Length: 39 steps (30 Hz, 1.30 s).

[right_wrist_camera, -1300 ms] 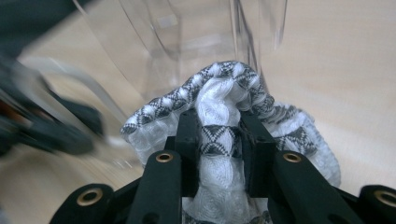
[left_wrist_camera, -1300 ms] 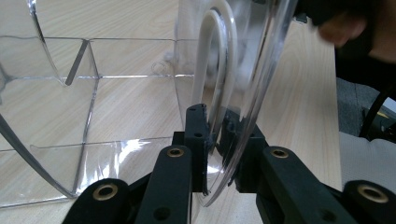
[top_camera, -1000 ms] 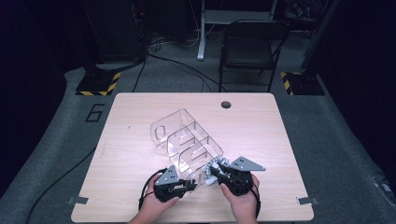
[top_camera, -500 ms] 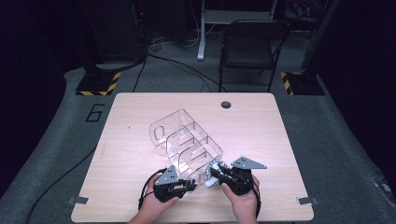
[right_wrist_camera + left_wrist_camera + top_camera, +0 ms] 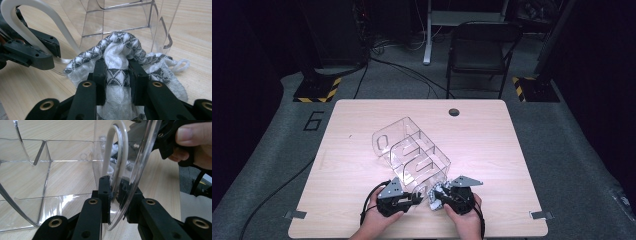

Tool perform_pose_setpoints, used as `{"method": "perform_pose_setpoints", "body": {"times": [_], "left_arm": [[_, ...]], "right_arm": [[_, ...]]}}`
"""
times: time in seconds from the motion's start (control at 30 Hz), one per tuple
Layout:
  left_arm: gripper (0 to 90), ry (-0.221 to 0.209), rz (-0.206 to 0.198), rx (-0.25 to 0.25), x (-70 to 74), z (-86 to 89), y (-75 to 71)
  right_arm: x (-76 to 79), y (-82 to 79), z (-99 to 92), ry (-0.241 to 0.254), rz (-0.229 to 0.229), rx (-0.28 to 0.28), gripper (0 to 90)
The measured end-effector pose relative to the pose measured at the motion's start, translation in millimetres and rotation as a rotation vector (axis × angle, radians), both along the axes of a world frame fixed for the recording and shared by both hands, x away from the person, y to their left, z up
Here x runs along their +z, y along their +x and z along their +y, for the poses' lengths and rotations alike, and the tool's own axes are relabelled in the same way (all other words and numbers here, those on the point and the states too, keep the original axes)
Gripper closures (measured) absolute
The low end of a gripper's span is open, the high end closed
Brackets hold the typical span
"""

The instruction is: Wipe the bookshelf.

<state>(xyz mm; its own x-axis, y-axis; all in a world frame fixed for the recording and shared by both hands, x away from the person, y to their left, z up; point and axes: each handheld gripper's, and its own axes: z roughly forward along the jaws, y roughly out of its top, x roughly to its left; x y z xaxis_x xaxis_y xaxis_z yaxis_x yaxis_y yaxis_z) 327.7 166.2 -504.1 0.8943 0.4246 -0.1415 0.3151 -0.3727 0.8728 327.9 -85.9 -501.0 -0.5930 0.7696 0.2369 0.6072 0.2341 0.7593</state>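
Note:
A clear acrylic organizer [image 5: 412, 152] with several compartments lies at an angle on the wooden table [image 5: 352, 125]. My left gripper [image 5: 416, 196] is shut on the organizer's near wall, and its jaws pinch the curved clear edge [image 5: 117, 170] in the left gripper view [image 5: 113, 191]. My right gripper [image 5: 435, 196] is shut on a black-and-white knitted cloth [image 5: 120, 42], bunched over its jaws [image 5: 117, 72] just in front of the organizer's open end [image 5: 120, 17]. The cloth [image 5: 433, 191] rests low near the table. The left gripper [image 5: 37, 50] shows at the left of the right gripper view.
The organizer takes up the table's middle, with bare wood to its left, right and back. A round cable hole [image 5: 454, 112] sits near the far edge. Beyond the table stand a black chair [image 5: 482, 45] and stands with yellow-black striped bases [image 5: 317, 92].
My right gripper has sunk a little toward the table with the cloth in it. The left gripper and the organizer have stayed put.

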Motion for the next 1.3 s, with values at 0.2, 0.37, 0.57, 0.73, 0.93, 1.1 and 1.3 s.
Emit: {"method": "perform_pose_setpoints", "body": {"times": [0.2, 0.37, 0.57, 0.73, 0.93, 1.1, 1.3], "left_arm": [[78.5, 0.001, -0.011, 0.006, -0.2, -0.6, 0.0], [78.6, 0.006, -0.011, -0.002, 0.2, -0.7, 0.2], [78.6, 0.013, -0.013, -0.007, 0.7, -0.3, 0.3], [78.3, 0.005, -0.015, -0.004, 0.1, -2.4, -1.2], [78.2, 0.0, -0.01, -0.003, -0.1, -3.0, -1.3], [78.7, 0.016, -0.014, -0.01, 1.1, -3.3, -1.6], [78.5, 0.018, -0.015, -0.013, 1.1, -3.3, -1.6]], "right_arm": [[51.8, -7.1, -5.6, 0.067, -0.13, 0.007, 70.9], [64.6, -14.1, 0.2, 0.07, -0.189, 0.033, 70.9], [20.7, -6.6, 6.4, -0.003, -0.068, 0.037, 70.9], [5.7, -2.3, 4.2, -0.025, -0.004, 0.024, 70.9], [56.5, -13.7, -0.2, 0.09, -0.151, 0.033, 70.8], [65.7, -22.1, 10.0, 0.071, -0.209, 0.063, 70.9], [21.2, -11.5, 11.1, 0.003, -0.079, 0.047, 71.1]]}}
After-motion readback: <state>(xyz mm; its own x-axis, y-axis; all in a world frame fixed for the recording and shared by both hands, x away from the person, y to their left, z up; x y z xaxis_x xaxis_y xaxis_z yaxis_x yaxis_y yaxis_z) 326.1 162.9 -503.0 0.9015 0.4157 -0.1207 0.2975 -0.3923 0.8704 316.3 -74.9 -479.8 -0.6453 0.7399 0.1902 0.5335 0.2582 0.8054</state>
